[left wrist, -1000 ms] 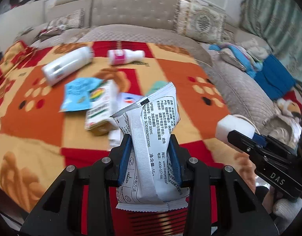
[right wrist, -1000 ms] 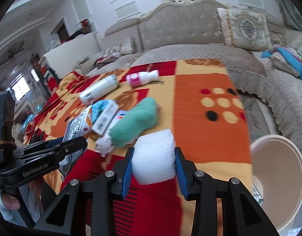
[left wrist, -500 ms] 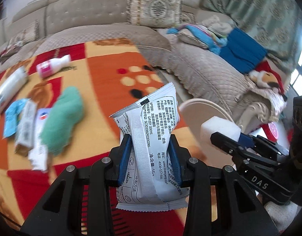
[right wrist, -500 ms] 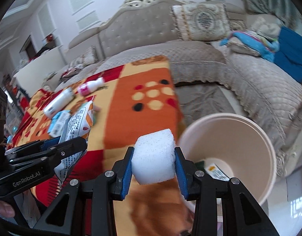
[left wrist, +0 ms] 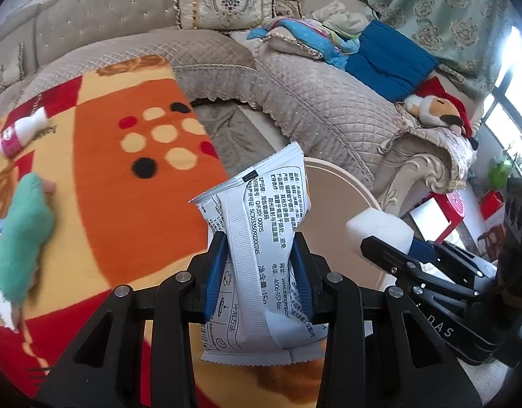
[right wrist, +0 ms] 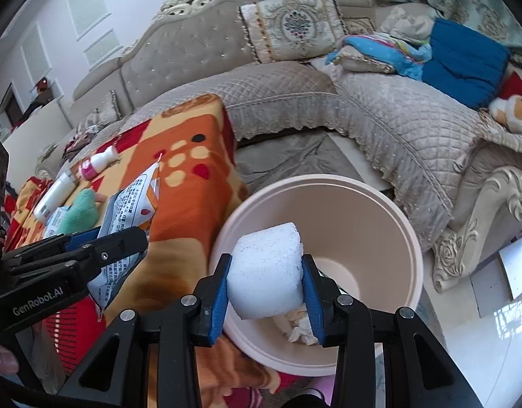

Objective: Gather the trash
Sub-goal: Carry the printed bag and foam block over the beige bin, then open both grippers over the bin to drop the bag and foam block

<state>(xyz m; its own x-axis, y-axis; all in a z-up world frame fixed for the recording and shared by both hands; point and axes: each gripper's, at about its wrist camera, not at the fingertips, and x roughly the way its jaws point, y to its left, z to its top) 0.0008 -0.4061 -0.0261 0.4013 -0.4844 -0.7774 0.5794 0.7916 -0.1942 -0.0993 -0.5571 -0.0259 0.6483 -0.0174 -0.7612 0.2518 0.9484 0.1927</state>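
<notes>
Now both grippers tilt steeply downward, side by side, at the edge of the table covered with an orange, red and cream blanket (left wrist: 131,183). Held low in its own view, the left gripper (left wrist: 259,272) has its blue pads clamped on the waist of a white food packet (left wrist: 261,238) printed with black text; the packet stands upright between the fingers, its top flaring above them and its crimped bottom hanging below. Beyond it lies the rim of a cream round bin (left wrist: 342,183), which stands on the floor just beside the table. Over that bin's mouth the right gripper (right wrist: 266,278) pinches a white foam block (right wrist: 266,272) firmly between its pads; crumpled white scraps (right wrist: 296,329) lie on the bin's bottom beneath it. From the right wrist view the left gripper comes in from the left, over the blanket's edge and near the bin's rim (right wrist: 329,180), with a fingertip of the person's hand (right wrist: 2,360) low beside it. Back on the blanket lie a green cloth (left wrist: 19,234), a small pink-labelled bottle (left wrist: 21,131) and a larger white bottle (right wrist: 55,193), well apart from both tools. A quilted beige sofa (left wrist: 329,102) wraps around behind
</notes>
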